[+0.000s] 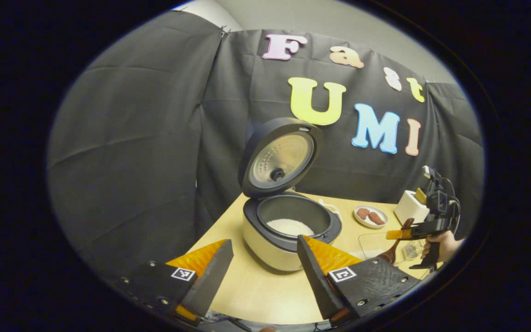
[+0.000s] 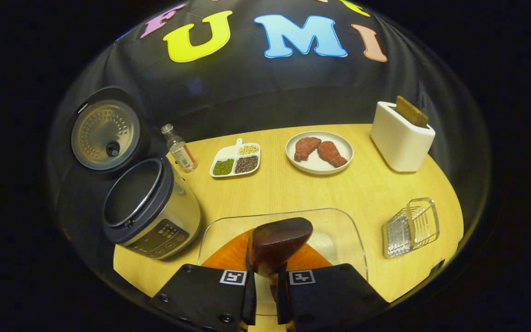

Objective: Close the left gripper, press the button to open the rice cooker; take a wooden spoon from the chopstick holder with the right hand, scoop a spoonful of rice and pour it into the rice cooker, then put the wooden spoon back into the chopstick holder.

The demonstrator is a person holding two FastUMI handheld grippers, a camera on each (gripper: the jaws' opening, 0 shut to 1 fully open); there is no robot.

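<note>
A spill is judged the main risk: the wooden spoon [image 2: 278,244] is pinched by its handle alone, so a twist in the grip while it is loaded or carried could tip rice onto the table [image 2: 353,193] short of the rice cooker [image 2: 152,216]. The clear tray [image 2: 339,230] beneath the spoon could also be knocked or pushed by a scooping stroke made too low. The raised lid [image 2: 104,131] stands at the cooker's 12 o'clock and could be clipped by a high approach.

The right gripper [image 2: 265,288] is closed down to a narrow gap on the spoon's handle, both fingers pressing it, with the bowl of the spoon projecting forward over the tray. In the left gripper view, the left gripper [image 1: 265,267] is held wide apart, empty and touching nothing, with the open cooker at its 12 o'clock and white rice visible in the pot. In the right gripper view the cooker sits at 9 o'clock.
</note>
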